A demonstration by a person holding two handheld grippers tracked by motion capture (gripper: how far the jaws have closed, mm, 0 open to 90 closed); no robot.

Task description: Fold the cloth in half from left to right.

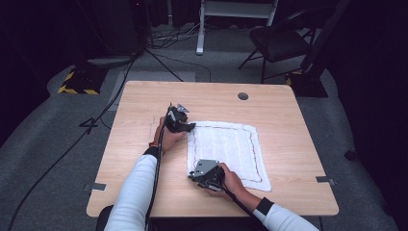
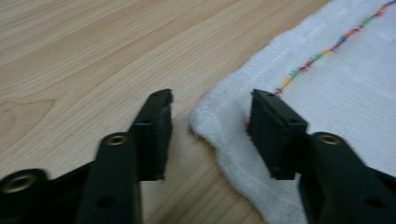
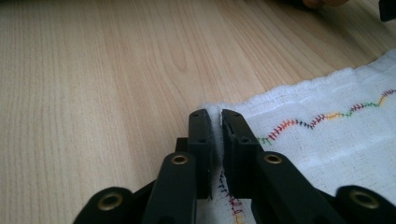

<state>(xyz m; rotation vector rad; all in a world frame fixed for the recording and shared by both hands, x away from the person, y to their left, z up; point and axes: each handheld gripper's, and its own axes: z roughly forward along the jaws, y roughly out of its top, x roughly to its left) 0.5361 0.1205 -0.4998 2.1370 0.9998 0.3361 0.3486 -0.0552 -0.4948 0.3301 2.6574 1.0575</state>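
A white cloth (image 1: 231,149) with a multicoloured stitched border lies flat on the wooden table (image 1: 139,101). My left gripper (image 1: 191,127) sits at the cloth's far left corner. In the left gripper view its jaws (image 2: 211,97) stand apart, low over the table. The corner of the cloth (image 2: 345,98) lies between them, and neither pad presses on it. My right gripper (image 1: 191,174) is at the near left corner. In the right gripper view it (image 3: 214,114) is shut on that corner, with a fold of cloth (image 3: 327,135) pinched between the pads.
A round cable hole (image 1: 243,96) sits near the table's far edge. Beyond the table stand a black chair (image 1: 279,41) and a white frame leg (image 1: 200,29). Cables (image 1: 96,120) and a yellow-and-black striped base (image 1: 77,85) lie on the grey floor.
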